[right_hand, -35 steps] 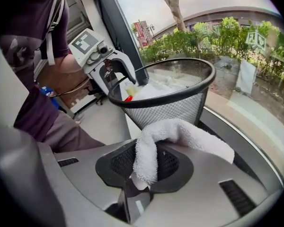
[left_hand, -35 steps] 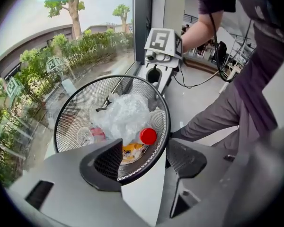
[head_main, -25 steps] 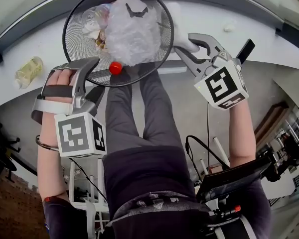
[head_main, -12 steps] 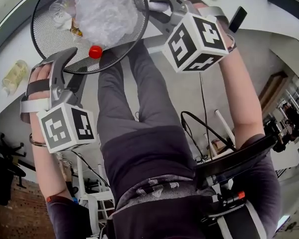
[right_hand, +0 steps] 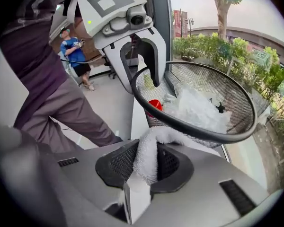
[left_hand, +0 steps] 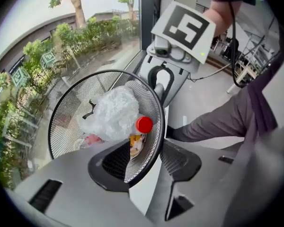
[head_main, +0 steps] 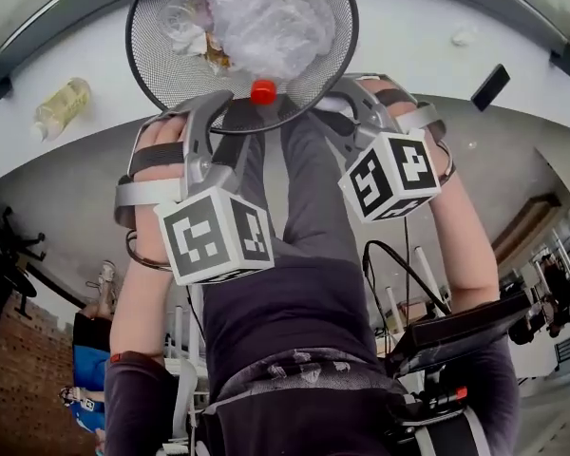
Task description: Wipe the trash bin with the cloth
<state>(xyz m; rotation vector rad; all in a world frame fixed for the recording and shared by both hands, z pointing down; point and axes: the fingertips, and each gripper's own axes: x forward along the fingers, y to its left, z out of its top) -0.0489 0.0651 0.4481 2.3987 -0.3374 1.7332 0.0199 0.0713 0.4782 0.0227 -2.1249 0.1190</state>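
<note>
Both grippers moved in under the trash bin [head_main: 152, 69], which shifted from upper left to top centre of the head view. Left gripper [left_hand: 145, 161] jaws are closing with the bin's mesh wall and rim between them, one pad inside, one outside; firm press not clear. Right gripper [right_hand: 149, 162] is clamped on the white cloth [right_hand: 146, 148], whose top lies against the bin's outer mesh under the rim. Crumpled plastic [head_main: 271, 22] and a red cap [head_main: 263, 91] sit inside.

place: office-like workroom | cues: white counter [head_main: 437, 55]; big window [left_hand: 85, 32]; cabled desks [left_hand: 248, 67]
</note>
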